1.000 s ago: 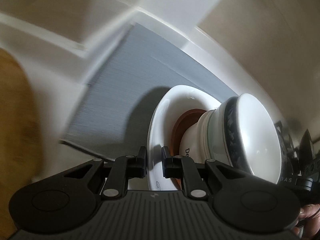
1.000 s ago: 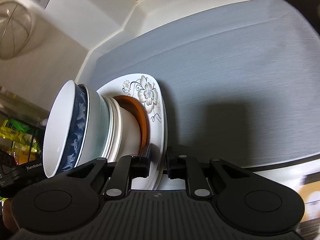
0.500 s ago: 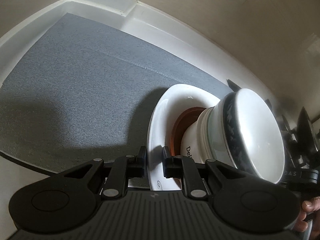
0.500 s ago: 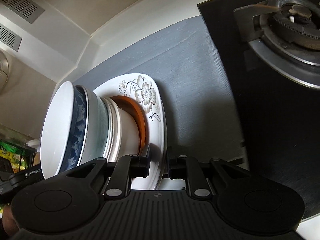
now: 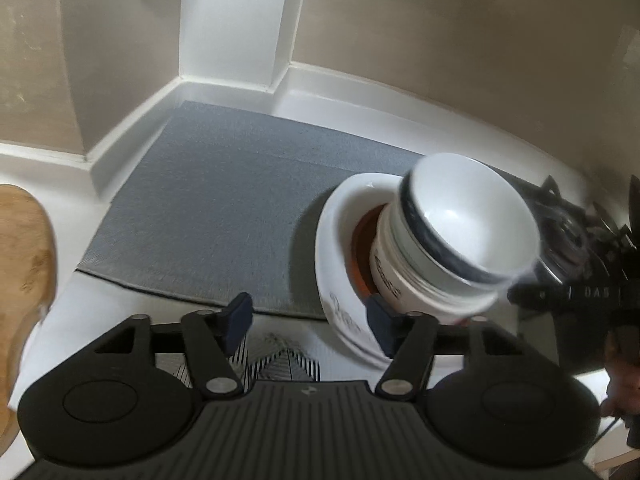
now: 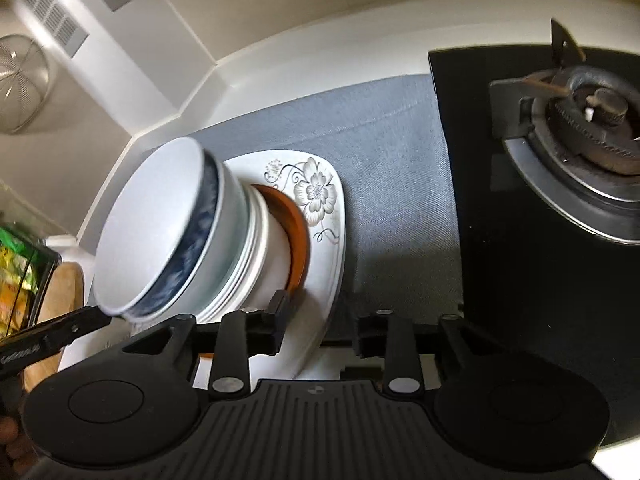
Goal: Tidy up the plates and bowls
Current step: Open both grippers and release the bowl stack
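A stack stands on the grey mat [image 5: 220,200]: a white floral plate [image 6: 320,196] at the bottom, an orange plate [image 6: 298,232] on it, then white bowls, with a blue-banded bowl [image 6: 152,232] on top. In the left wrist view the same floral plate [image 5: 332,240] and top bowl [image 5: 472,216] lie to the right. My left gripper [image 5: 310,322] is opening; the plate's rim sits just inside its right finger, pads off it. My right gripper [image 6: 322,328] is opening too, its fingers astride the plate's near rim without pressing.
A black glass hob [image 6: 520,260] with a gas burner [image 6: 592,128] borders the mat on the right. A wooden board [image 5: 24,260] lies at the left. A wire strainer [image 6: 20,84] hangs on the wall, and green packets [image 6: 16,272] sit at the far left.
Both grippers, shut on the floral plate's rim in the earlier frames, have spread their jaws and let go. Both views have swung across the counter, and the stack now rests on the mat.
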### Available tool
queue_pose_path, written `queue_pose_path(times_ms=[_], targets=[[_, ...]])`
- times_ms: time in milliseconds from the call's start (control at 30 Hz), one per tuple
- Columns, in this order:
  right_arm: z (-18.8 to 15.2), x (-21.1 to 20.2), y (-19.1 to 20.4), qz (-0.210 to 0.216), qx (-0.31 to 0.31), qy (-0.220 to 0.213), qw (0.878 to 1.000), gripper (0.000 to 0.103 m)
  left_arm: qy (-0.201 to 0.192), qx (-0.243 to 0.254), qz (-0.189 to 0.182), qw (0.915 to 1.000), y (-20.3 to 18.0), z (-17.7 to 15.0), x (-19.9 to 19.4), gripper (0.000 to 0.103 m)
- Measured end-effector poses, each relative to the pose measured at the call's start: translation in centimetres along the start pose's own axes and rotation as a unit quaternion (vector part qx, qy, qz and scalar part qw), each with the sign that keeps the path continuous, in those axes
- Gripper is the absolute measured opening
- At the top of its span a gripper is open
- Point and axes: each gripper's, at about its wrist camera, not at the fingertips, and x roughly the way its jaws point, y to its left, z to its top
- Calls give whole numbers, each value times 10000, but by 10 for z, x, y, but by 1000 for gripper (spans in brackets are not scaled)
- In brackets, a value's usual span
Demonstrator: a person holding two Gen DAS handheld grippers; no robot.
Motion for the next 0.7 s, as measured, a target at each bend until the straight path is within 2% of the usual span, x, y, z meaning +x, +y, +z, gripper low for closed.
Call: queue_pose_path(times_ms=[167,267,333,400,533,700], targets=[[-13,-24,8,-172,-63,-240,9995,56,-240,196,-25,9995,-3,-9,-26,81],[-22,-37,18,-394,-132,-346,9985,68,-489,385,-105,9980,-10,-5,-40,85],[-27,-44,27,-621,-121,-393,9972,74,-504,579,-151,9969,-13,-1,-48,88],[-31,-48,36,-747,8,-451,9962,79,-532,691,-279,9958,-13,2,-53,103],[-43,-56,62,-970,-257,-661,9928,92,-234,757,-547,9954,-10,2,-49,103],[-61,-70,80,-1276,-353,-799,9880,100,56,866,-345,9956,-13,-4,-47,103]])
